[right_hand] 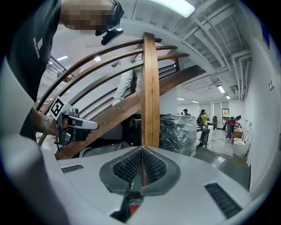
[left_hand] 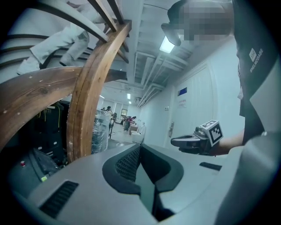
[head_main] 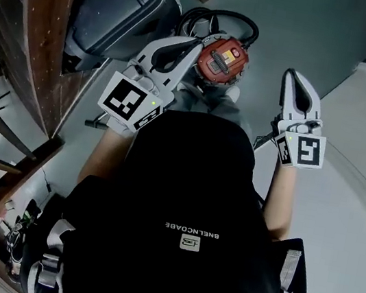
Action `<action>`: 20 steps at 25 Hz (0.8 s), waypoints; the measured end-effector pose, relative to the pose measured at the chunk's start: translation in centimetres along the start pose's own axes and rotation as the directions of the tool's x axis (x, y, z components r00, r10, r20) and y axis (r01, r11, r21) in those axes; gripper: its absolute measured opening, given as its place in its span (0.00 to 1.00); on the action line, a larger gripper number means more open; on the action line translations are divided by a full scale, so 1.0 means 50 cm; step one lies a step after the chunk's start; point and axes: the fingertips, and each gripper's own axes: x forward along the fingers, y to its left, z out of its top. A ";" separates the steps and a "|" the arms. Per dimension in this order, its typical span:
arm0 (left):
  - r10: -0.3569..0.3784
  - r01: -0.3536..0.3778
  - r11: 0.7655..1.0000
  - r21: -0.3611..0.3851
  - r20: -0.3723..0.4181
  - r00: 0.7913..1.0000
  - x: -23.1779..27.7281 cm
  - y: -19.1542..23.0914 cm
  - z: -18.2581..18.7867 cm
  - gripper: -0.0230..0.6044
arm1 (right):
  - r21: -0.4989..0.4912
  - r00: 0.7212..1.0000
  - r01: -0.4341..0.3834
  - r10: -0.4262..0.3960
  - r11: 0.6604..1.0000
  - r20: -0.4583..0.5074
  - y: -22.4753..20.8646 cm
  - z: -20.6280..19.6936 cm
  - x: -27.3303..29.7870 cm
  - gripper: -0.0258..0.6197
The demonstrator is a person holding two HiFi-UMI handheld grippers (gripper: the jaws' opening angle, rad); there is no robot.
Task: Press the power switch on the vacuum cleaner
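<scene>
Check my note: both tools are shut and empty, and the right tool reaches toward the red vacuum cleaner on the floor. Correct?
No. In the head view the left tool reaches toward the red vacuum cleaner; the right tool is off to the side. Both are shut and empty.

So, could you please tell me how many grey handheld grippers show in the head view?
2. The left grey gripper is at upper centre, its tip by the round red vacuum cleaner. The right grey gripper is further right, over the grey floor. None seems hidden.
</scene>
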 end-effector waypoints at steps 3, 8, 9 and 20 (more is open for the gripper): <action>0.061 -0.062 0.998 -0.018 -0.015 0.998 0.008 0.009 -0.020 0.06 | -0.002 0.996 -0.067 0.066 0.998 -0.057 -0.015 -0.038 0.043 0.08; 0.138 -0.141 0.989 -0.039 -0.056 0.989 0.009 0.010 -0.072 0.06 | 0.018 0.973 -0.165 0.166 0.986 -0.160 -0.024 -0.131 0.107 0.08; 0.151 -0.154 0.987 -0.047 -0.065 0.986 0.006 0.016 -0.082 0.06 | 0.024 0.966 -0.186 0.187 0.982 -0.180 -0.021 -0.149 0.122 0.08; 0.279 -0.311 0.932 -0.188 -0.178 0.944 -0.044 0.082 -0.190 0.06 | 0.074 0.826 -0.304 0.302 0.950 -0.476 -0.004 -0.411 0.276 0.08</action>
